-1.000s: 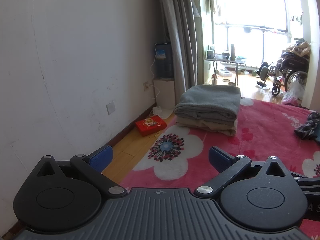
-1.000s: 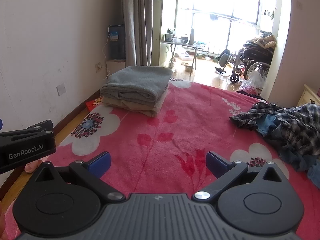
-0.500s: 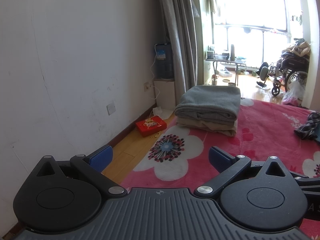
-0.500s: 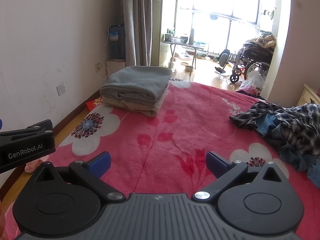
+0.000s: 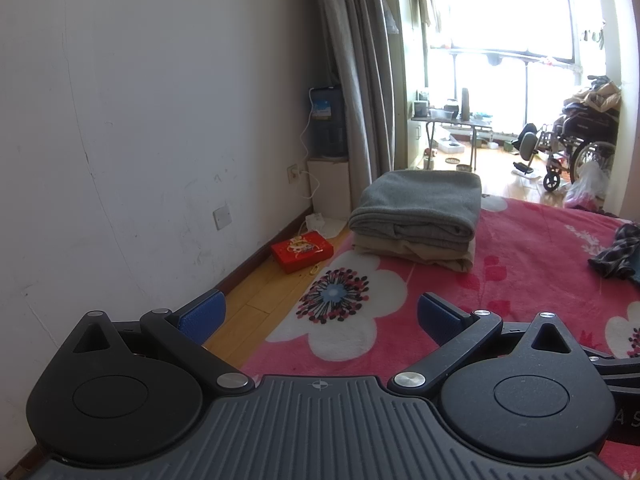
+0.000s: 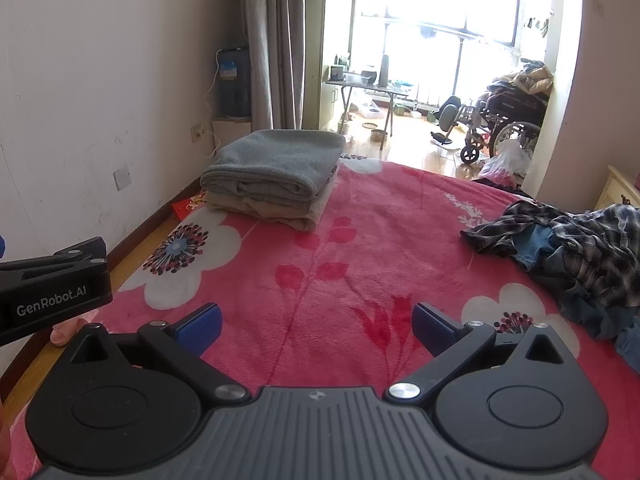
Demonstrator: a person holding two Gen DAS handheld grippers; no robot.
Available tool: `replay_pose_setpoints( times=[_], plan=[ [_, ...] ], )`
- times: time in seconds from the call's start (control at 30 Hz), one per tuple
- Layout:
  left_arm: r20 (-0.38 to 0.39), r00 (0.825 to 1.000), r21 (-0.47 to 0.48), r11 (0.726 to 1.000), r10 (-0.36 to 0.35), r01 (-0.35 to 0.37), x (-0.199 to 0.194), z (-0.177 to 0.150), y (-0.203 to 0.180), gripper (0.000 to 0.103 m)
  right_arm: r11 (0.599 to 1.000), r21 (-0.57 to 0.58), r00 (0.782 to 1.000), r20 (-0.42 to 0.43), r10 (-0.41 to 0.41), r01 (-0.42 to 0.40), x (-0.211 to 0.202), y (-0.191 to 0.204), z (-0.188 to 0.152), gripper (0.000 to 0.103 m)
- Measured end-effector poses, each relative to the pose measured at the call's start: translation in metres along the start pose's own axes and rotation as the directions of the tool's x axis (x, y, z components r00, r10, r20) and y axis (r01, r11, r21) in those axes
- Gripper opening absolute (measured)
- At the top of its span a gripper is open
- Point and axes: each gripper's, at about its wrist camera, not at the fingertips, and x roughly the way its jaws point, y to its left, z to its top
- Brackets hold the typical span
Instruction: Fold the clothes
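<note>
Left tool [image 5: 318, 316]: blue-padded fingers spread wide with nothing between them; it hangs over the left edge of the bed, one pad above the wooden floor, the other above the blanket.
Right tool [image 6: 316, 326]: jaws equally wide apart and empty, held above the middle of the bed; the left tool's black body marked "GenRobot.AI" shows at the left edge of the right wrist view.
Bed cover: pink floral blanket [image 6: 360, 264] with white and red flowers, spread flat over the bed.
Folded stack: grey folded cloth [image 5: 420, 204] lies on top of a beige folded cloth [image 5: 416, 252], both at the far left part of the bed, well apart from both tools.
Unfolded clothes: crumpled plaid shirts pile [image 6: 576, 248] with some blue fabric mixed in, on the right side of the bed, beyond the right tool's right finger; untouched.
Floor by the wall: red box [image 5: 302, 250] on the wooden floor [image 5: 256, 300], beside the bed's left edge.
Background: grey curtain [image 6: 276, 44], folding desk [image 6: 364, 88] with small items by the bright window, wheelchair [image 6: 500, 124] loaded with clothing.
</note>
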Motion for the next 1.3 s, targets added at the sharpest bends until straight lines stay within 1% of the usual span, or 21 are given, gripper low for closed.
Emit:
replay_pose_setpoints(
  times=[1.3],
  plan=[
    [-0.006, 1.0, -0.005, 1.0, 0.004, -0.004, 0.0014, 0.0002, 0.0067, 0.103, 1.0, -0.005, 1.0, -0.007, 0.006, -0.006, 0.0017, 0.0064, -0.0011, 0.103]
  ],
)
